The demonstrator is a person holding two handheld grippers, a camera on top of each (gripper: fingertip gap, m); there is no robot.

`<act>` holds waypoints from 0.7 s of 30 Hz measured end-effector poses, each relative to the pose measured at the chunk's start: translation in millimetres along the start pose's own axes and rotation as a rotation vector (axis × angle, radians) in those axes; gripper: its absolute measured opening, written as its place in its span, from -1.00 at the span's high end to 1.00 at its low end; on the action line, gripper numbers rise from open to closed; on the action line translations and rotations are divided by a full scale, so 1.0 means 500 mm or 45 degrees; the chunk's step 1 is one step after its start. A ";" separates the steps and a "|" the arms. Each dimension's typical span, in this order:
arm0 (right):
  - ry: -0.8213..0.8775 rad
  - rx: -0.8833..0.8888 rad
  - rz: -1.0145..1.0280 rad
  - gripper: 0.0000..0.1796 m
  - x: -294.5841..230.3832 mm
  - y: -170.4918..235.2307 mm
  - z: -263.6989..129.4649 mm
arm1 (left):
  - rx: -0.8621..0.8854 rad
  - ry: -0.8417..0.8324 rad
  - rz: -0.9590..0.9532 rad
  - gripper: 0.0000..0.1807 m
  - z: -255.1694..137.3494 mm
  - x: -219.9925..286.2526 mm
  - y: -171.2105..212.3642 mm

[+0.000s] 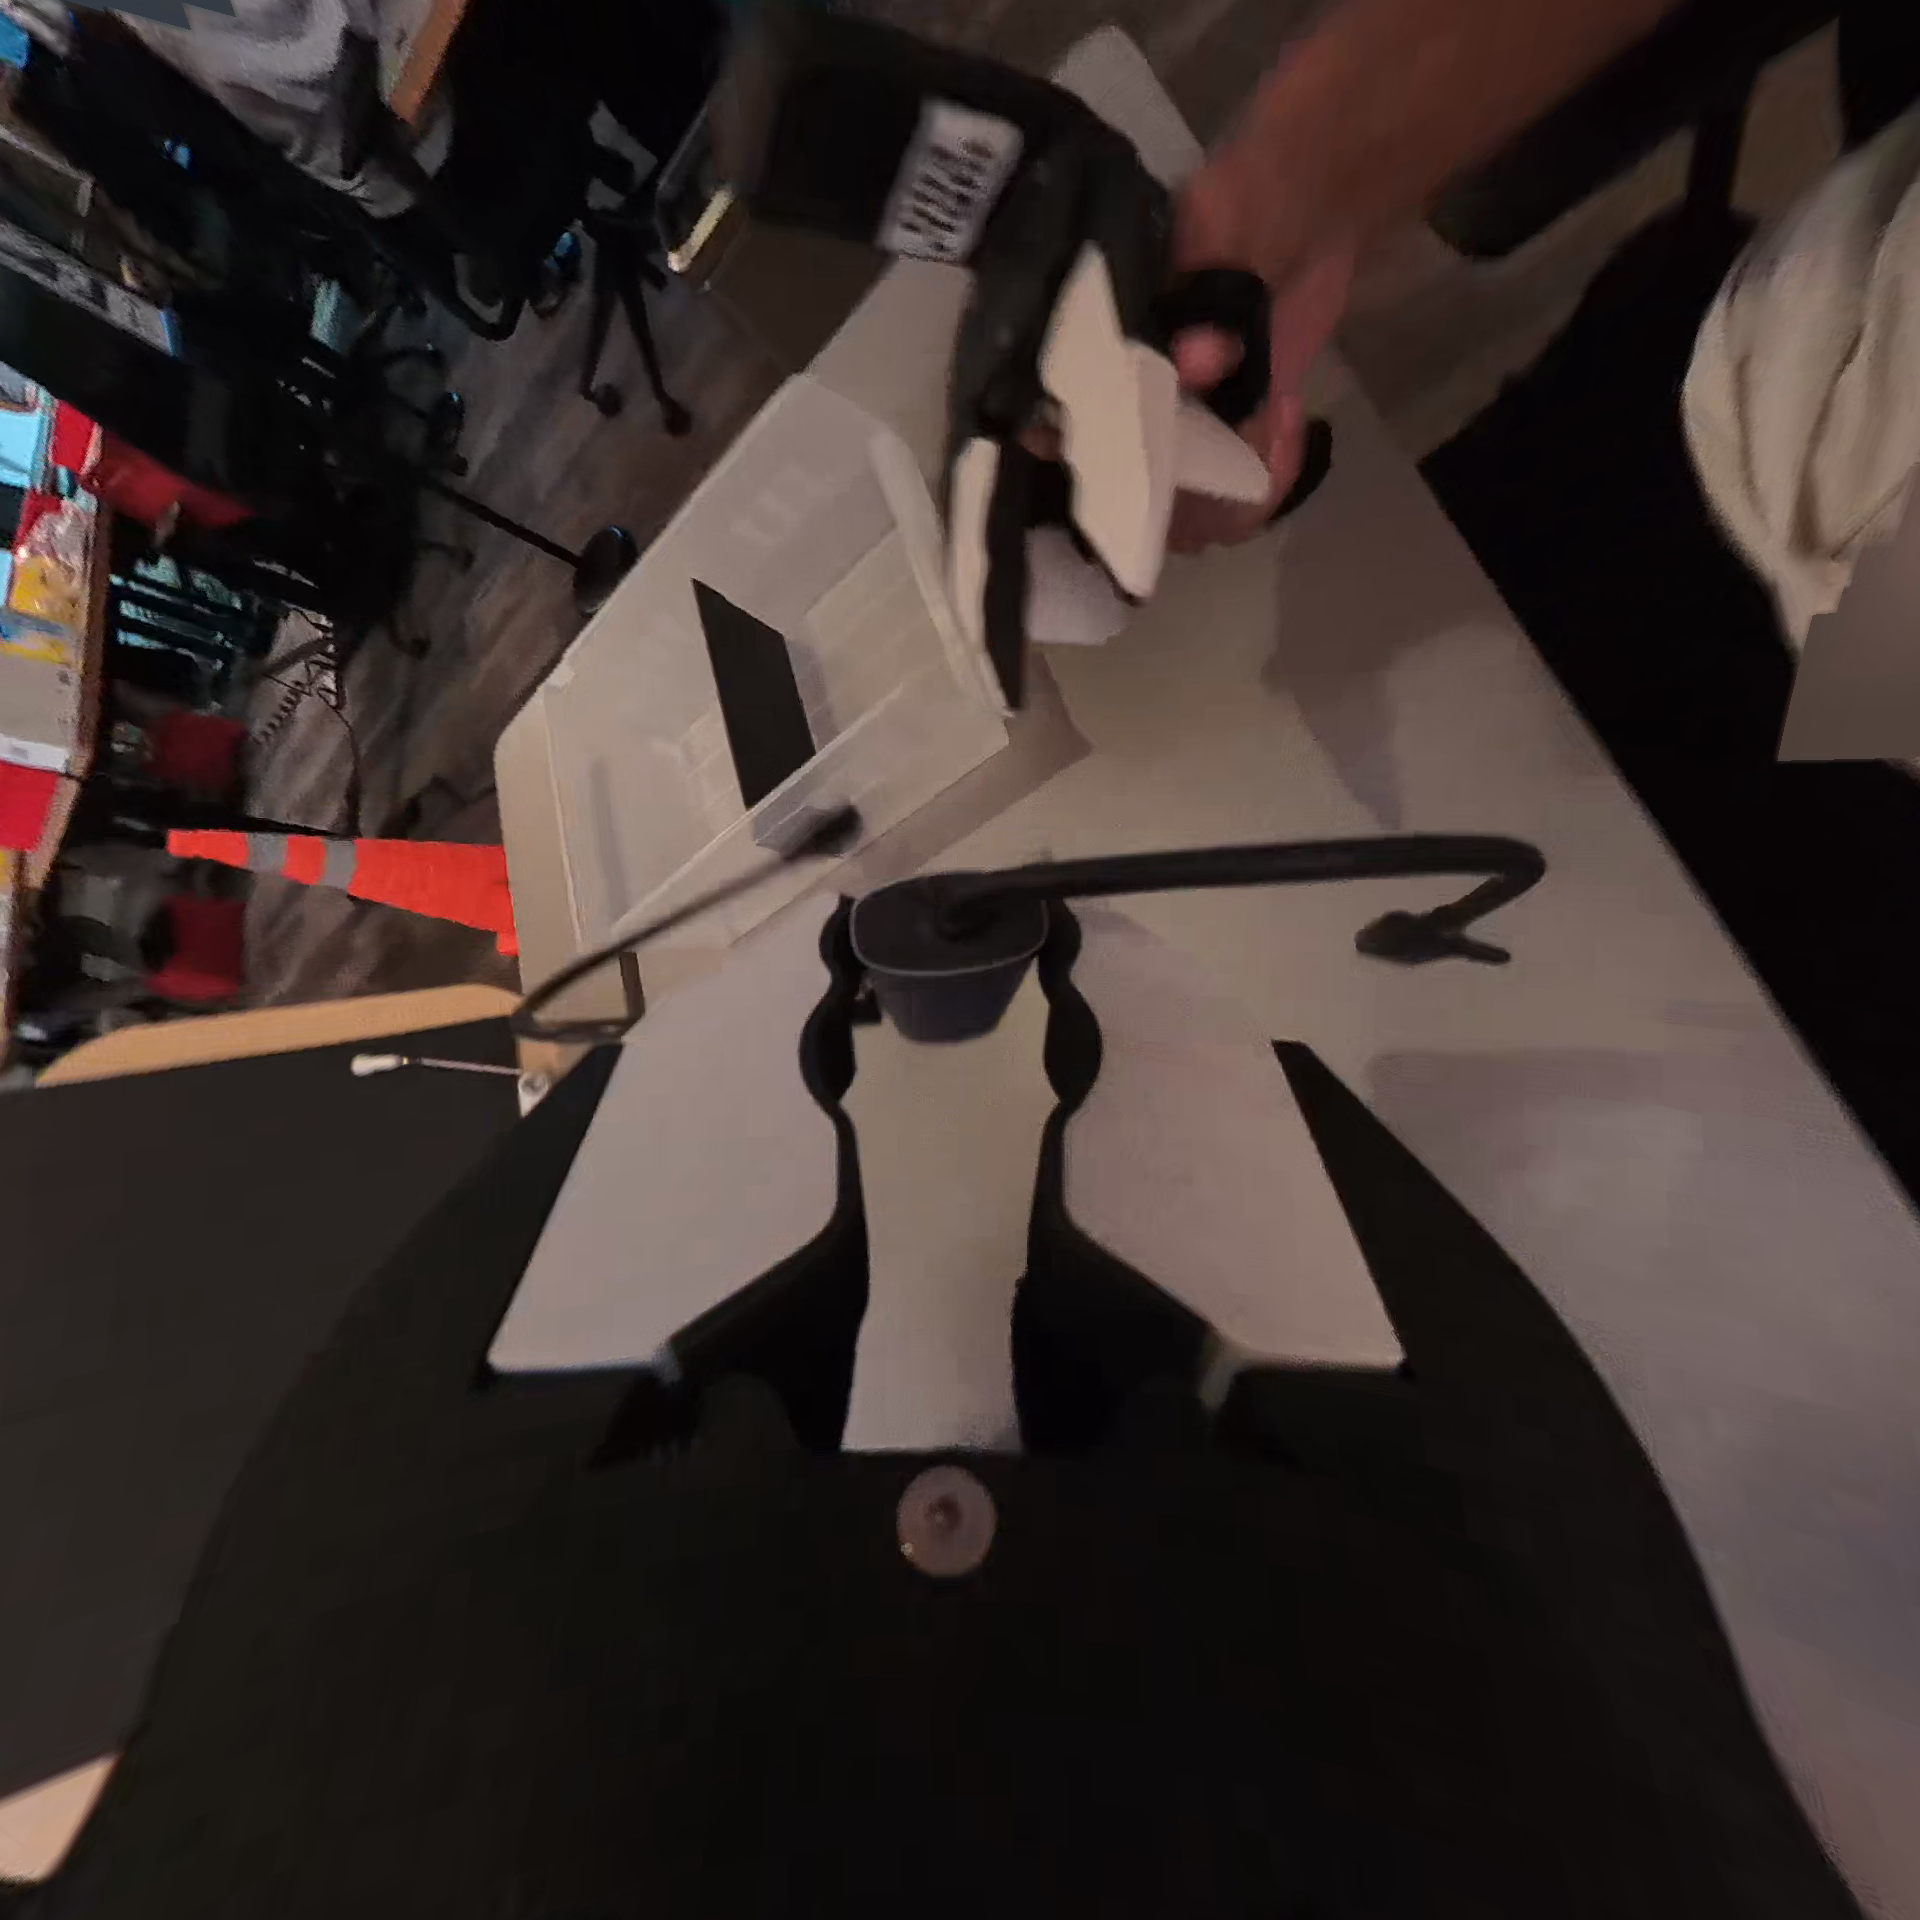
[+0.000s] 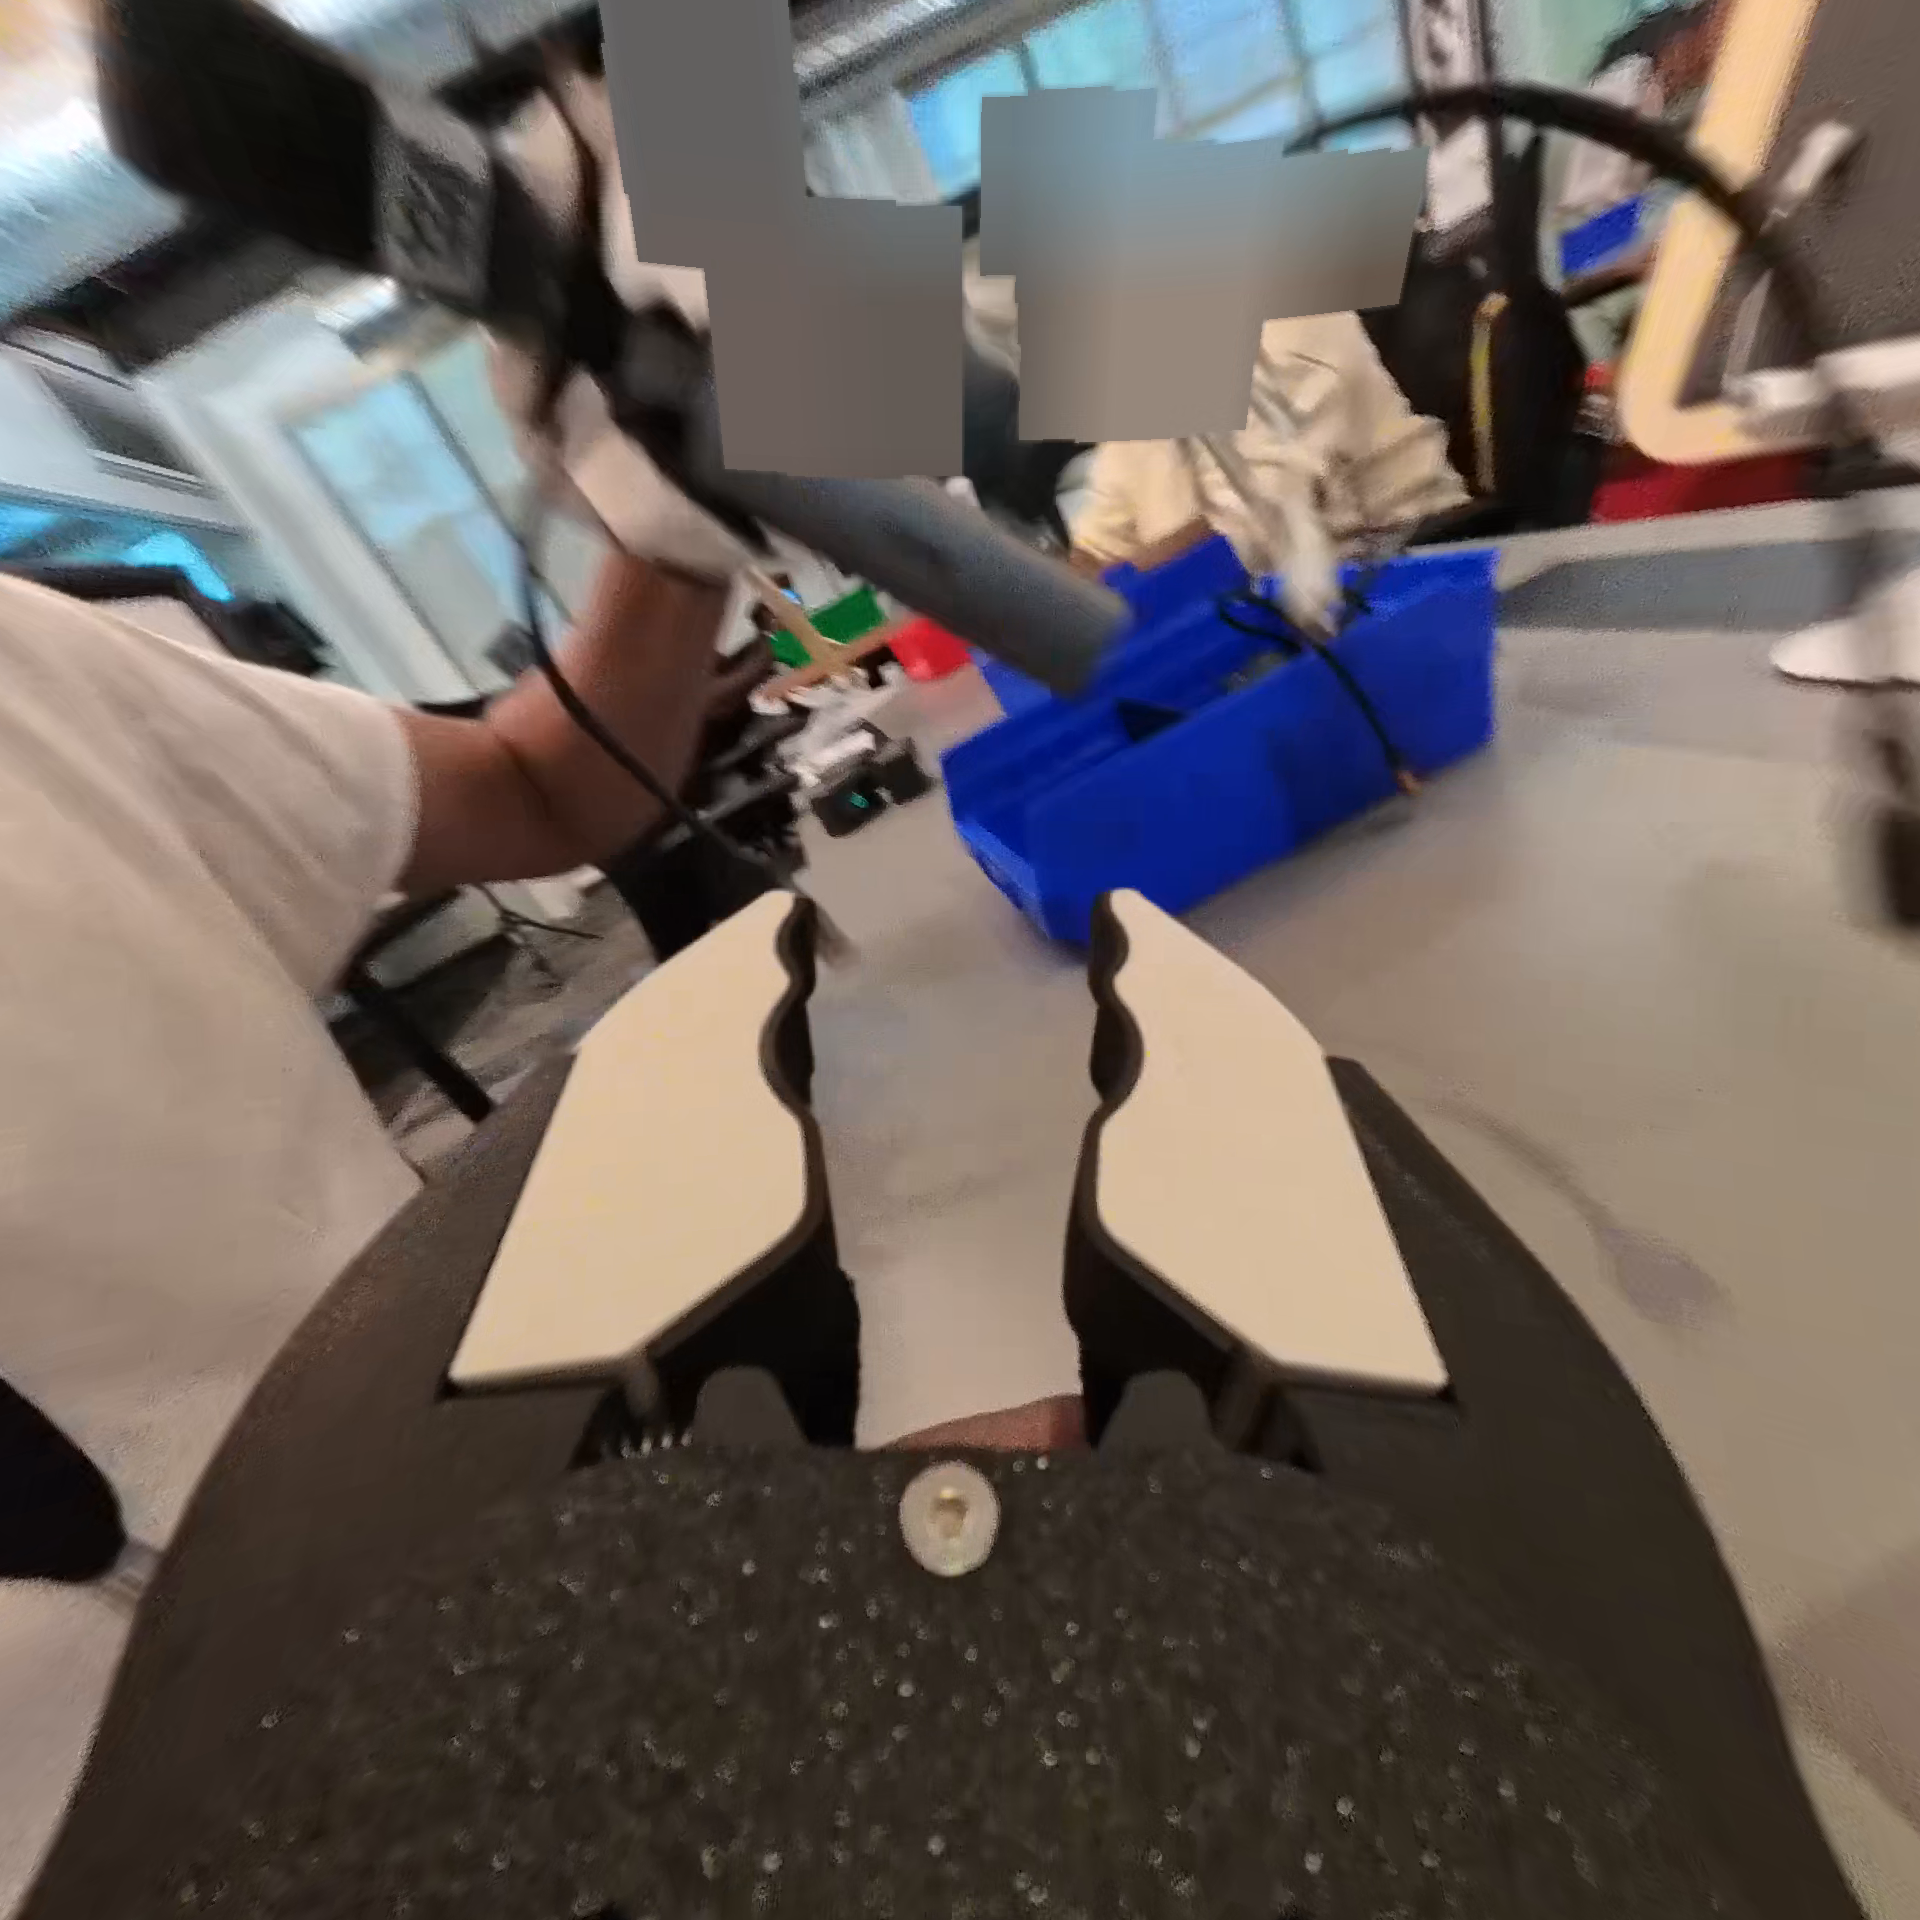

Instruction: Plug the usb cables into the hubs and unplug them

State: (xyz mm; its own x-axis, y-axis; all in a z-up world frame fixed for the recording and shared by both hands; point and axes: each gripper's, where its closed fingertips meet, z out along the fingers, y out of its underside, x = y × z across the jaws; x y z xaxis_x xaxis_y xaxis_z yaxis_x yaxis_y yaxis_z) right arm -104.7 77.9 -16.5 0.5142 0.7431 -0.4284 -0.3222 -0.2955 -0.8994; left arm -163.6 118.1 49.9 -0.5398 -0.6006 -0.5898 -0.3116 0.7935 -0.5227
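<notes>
In the left wrist view my left gripper (image 1: 948, 971) is shut on a dark hub (image 1: 940, 961), held end-on above the white table (image 1: 1351, 1143). The hub's thick black cable (image 1: 1247, 862) curves right to a black plug (image 1: 1434, 940) hanging free. A thin black cable (image 1: 665, 914) with a dark plug (image 1: 821, 831) lies across a clear box. My right gripper (image 1: 1049, 592), with white fingers, is held by a hand beyond the hub. In the right wrist view my right gripper (image 2: 951, 925) is open and empty, and the hub (image 2: 977, 582) shows above it as a dark grey bar.
A clear plastic box (image 1: 790, 665) with a black card in it stands at the table's far left edge. A blue bin (image 2: 1226, 748) with cables sits on the grey table ahead of the right gripper. An orange cone (image 1: 395, 873) and chairs stand on the floor beyond.
</notes>
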 end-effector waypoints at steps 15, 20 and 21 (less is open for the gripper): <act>-0.053 -0.237 0.260 0.38 0.087 -0.022 0.135 | -0.590 -0.042 0.825 0.64 0.118 0.125 0.129; -0.075 -0.442 0.132 0.22 0.072 0.039 0.209 | -0.726 -0.042 0.947 0.64 0.103 0.158 0.179; -0.042 -0.462 0.109 0.33 0.080 0.048 0.220 | -0.746 -0.052 0.960 0.64 0.099 0.163 0.185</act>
State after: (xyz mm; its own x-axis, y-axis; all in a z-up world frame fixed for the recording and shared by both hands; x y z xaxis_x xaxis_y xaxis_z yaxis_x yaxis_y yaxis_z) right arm -179.5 166.6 -45.4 0.4697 0.7238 -0.5055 -0.0569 -0.5466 -0.8355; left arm -197.7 137.8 -76.9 -0.7342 0.0946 -0.6724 -0.2411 0.8894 0.3884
